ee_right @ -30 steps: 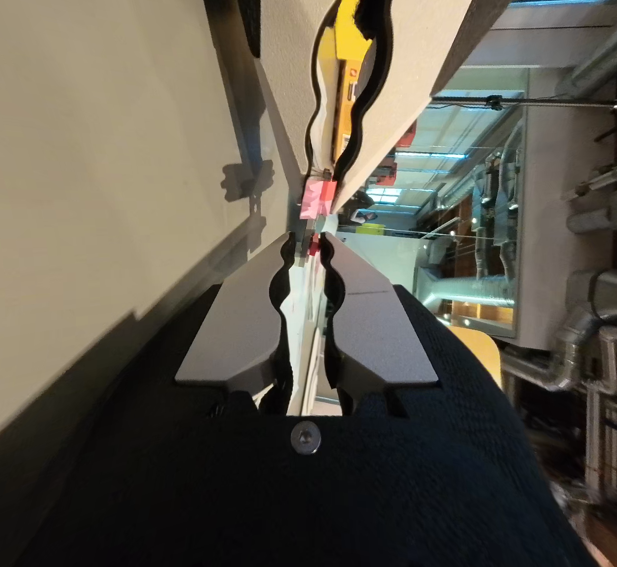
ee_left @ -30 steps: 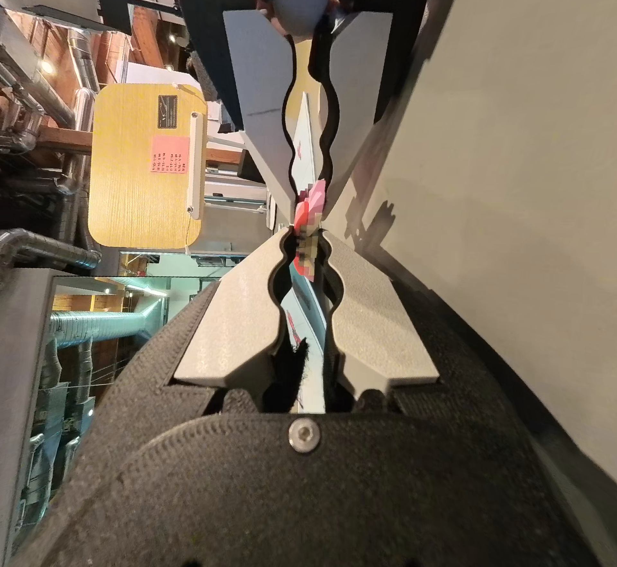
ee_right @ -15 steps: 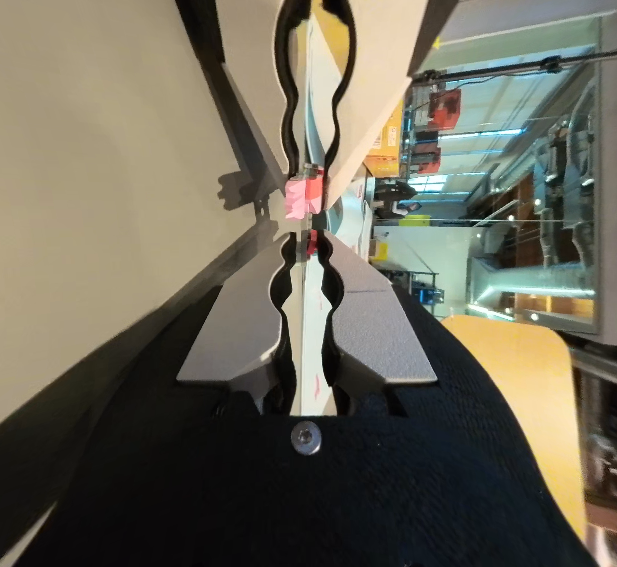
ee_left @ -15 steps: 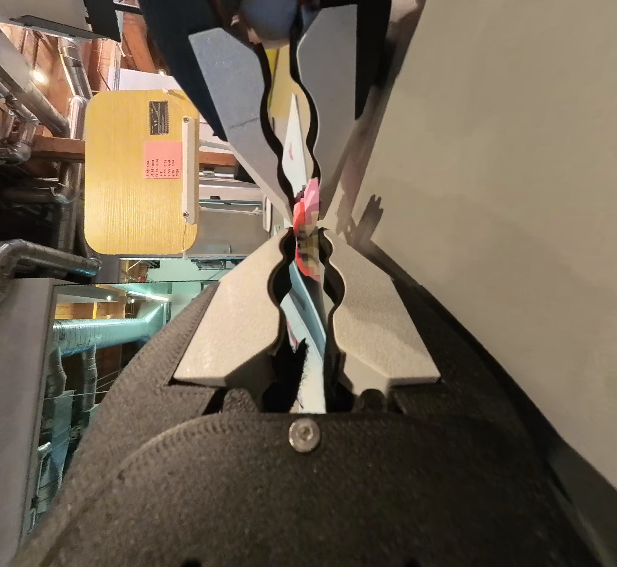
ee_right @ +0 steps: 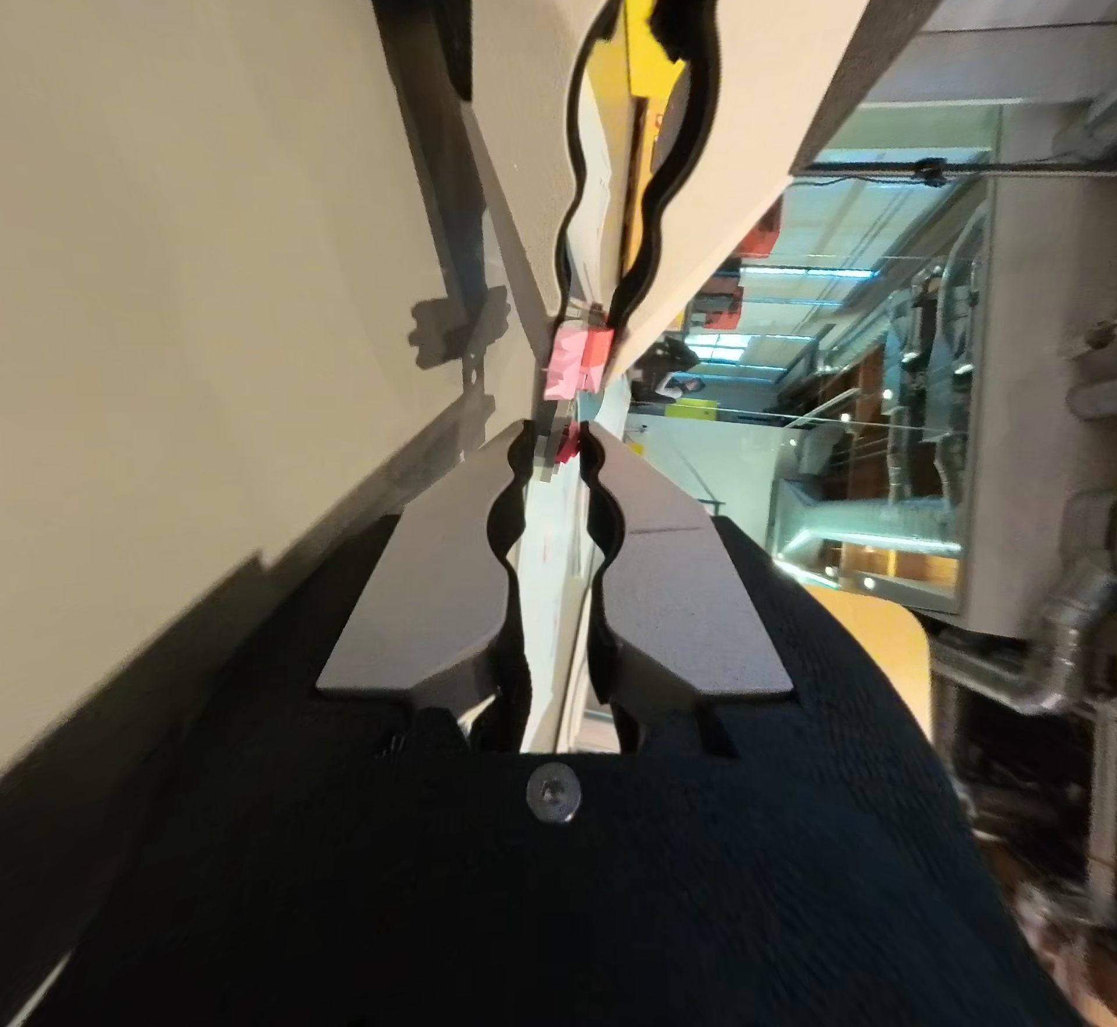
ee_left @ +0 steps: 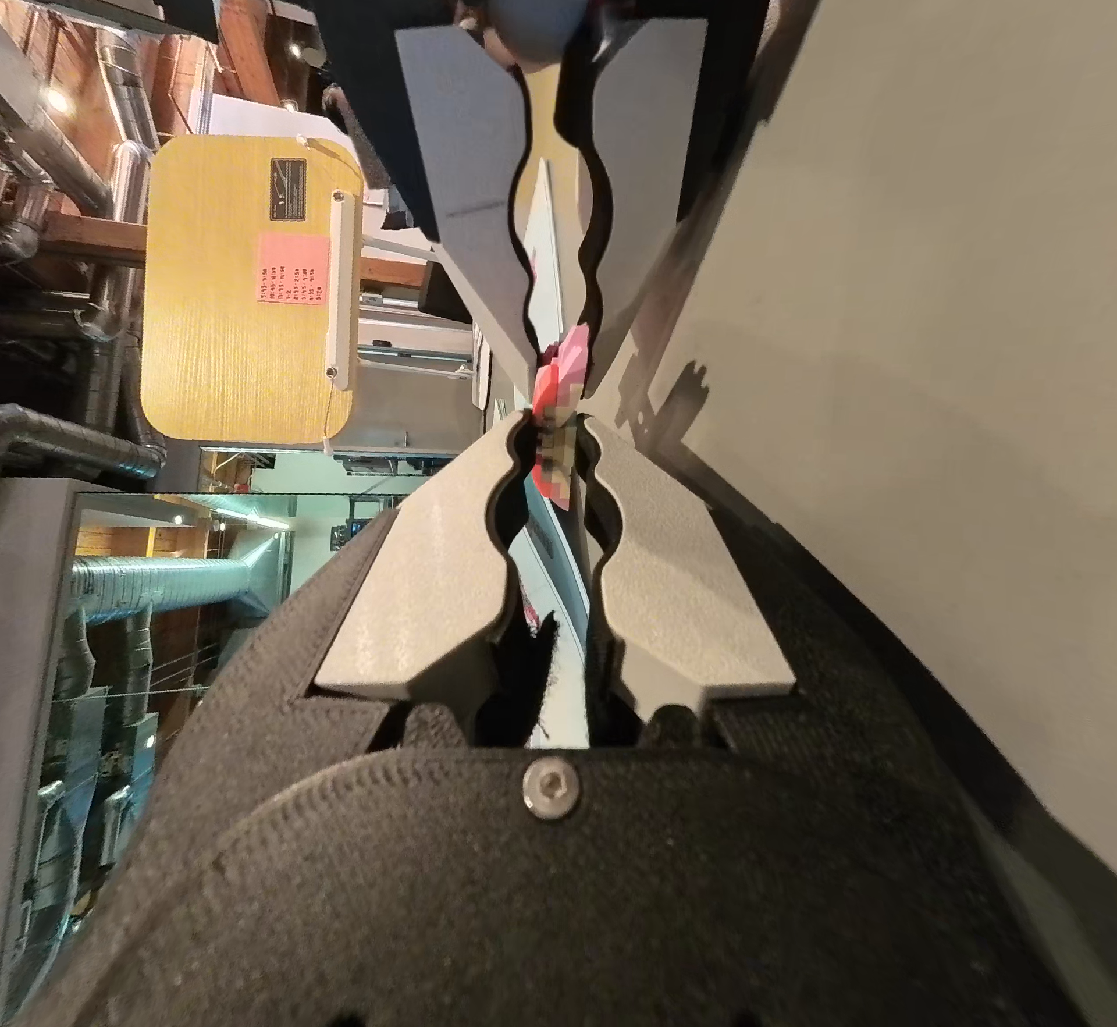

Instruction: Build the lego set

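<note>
While my left gripper pinches the red Lego piece against the pink piece nipped by my right gripper, any skew could pop either free above the table.

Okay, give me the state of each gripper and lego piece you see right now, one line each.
Left hand-held gripper: shut on the small red lego piece.
Right hand-held gripper: shut on a small red piece, partly hidden.
Small red lego piece: pinched at the left fingertips, held above the table.
Small pink lego piece: joined to the red one, facing the right hand-held gripper.
</note>
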A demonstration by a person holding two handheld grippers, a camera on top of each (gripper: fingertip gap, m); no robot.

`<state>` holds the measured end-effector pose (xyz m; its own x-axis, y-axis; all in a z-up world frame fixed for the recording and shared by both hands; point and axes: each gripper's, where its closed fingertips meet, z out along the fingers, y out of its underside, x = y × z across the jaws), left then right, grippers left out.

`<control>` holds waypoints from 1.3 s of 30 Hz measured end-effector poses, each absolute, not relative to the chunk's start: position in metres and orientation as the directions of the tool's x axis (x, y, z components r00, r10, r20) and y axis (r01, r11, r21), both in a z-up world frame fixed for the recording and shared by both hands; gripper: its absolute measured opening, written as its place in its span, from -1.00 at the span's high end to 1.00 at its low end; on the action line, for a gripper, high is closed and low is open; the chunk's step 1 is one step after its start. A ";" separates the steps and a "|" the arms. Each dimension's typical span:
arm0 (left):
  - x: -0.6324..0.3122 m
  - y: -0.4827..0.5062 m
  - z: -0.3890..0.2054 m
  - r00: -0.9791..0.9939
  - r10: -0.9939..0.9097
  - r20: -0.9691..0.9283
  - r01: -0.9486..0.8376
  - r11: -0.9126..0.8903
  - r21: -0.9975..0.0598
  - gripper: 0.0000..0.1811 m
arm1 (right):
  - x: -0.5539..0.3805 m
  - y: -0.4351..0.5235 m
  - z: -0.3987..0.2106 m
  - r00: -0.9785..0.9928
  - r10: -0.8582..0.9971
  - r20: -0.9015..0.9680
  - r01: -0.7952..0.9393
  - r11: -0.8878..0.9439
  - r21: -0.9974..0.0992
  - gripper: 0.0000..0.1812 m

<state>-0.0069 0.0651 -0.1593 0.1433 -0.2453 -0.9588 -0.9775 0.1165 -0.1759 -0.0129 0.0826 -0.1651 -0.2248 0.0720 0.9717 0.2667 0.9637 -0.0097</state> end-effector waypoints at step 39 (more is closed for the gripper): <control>-0.008 0.073 -0.162 0.298 -0.307 -0.904 -0.951 -0.010 -0.310 0.87 | -0.014 0.091 -0.165 -0.211 0.168 0.963 0.347 0.934 -0.086 0.85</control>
